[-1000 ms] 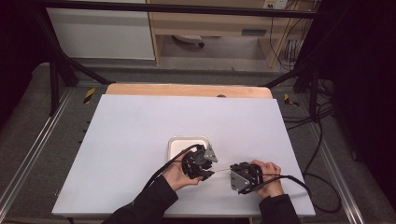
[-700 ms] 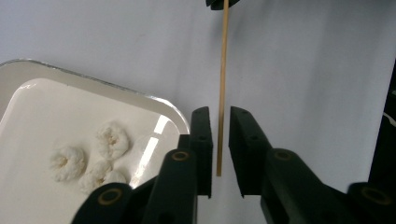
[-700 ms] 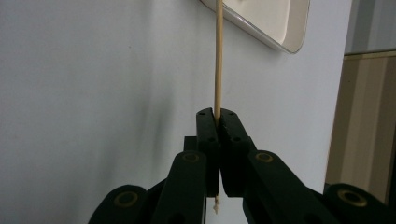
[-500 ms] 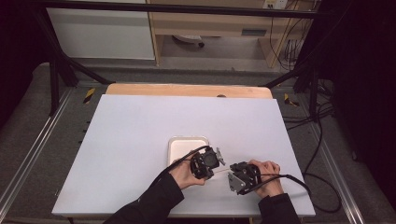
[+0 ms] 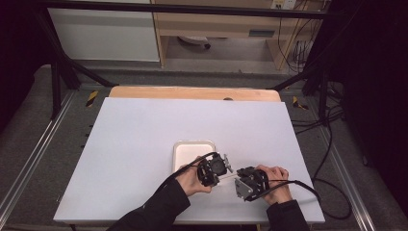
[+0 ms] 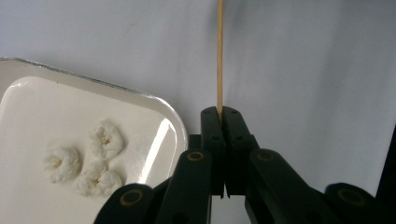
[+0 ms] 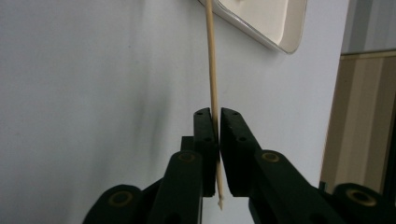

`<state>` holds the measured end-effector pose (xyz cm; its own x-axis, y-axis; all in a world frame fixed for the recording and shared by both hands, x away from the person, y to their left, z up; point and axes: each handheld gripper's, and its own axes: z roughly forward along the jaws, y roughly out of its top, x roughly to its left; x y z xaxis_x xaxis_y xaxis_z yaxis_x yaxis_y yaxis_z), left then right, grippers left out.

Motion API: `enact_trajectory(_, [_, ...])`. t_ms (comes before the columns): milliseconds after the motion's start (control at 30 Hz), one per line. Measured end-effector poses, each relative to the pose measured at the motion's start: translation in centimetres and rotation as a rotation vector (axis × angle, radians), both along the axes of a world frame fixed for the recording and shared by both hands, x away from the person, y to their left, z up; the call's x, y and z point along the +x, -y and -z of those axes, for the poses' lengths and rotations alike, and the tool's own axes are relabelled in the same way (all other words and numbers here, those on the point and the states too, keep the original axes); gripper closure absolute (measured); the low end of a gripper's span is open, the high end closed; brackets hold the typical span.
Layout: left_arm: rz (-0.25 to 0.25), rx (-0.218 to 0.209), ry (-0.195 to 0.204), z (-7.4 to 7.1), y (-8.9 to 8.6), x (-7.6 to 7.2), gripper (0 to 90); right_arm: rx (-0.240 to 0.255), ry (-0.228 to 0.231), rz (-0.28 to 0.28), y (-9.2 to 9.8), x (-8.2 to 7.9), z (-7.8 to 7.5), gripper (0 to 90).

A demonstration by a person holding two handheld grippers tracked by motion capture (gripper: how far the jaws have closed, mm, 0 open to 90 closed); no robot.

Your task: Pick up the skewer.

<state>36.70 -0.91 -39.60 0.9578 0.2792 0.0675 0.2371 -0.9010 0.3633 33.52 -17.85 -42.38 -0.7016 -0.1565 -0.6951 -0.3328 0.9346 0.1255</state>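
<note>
A: What is given by the high view?

B: The white table [image 5: 144, 144] is seen whole, with the tray [image 5: 192, 150] lying nearer its front edge than its back edge, about midway across. The left gripper [image 5: 222, 163] is held at the tray's front right corner, and the right gripper [image 5: 238, 180] is held just beside it, nearer the front edge. A thin pale skewer [image 5: 228, 175] can barely be made out between them; its grip cannot be judged there.

A: And what is added by the left gripper view?

B: Three white ring-shaped pieces [image 6: 88, 158] are shown lying in the tray [image 6: 154, 100], a detail too small for the high view. The left gripper [image 6: 220, 111] is seen with its jaws just closed tight on the skewer [image 6: 219, 51]. The stick runs straight out from the tips, along the line of the jaws, over bare table just beside the tray's rim.

A: The right gripper view?

B: The right gripper [image 7: 215, 112] is seen clamped on the skewer [image 7: 211, 60] too, with the jaws nearly together. The stick is passed between the pads, its ragged end hanging below them, and its long axis leans slightly leftward towards a corner of the tray [image 7: 280, 37]. A wooden strip [image 7: 364, 116] along the table's edge is shown at the right.
</note>
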Motion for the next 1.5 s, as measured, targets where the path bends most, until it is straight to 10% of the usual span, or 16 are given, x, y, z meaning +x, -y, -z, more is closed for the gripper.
enact_trajectory(700, [-0.09, -0.066, 0.045, -0.3, -5.8, 0.2, 88.5, 0.486, -0.277, 0.378, 3.8, 1.4, -0.4, 38.5])
enact_trajectory(967, [-0.143, -0.127, 0.063, 0.2, -8.2, -0.2, 88.5, 0.581, -0.346, 0.521, 4.4, 1.7, 0.4, 29.5])
enact_trajectory(1500, [-0.31, -0.318, 0.126, 0.7, -13.2, -1.6, 88.5, 0.787, -0.47, 0.626, 3.9, 2.2, 0.3, 10.2])
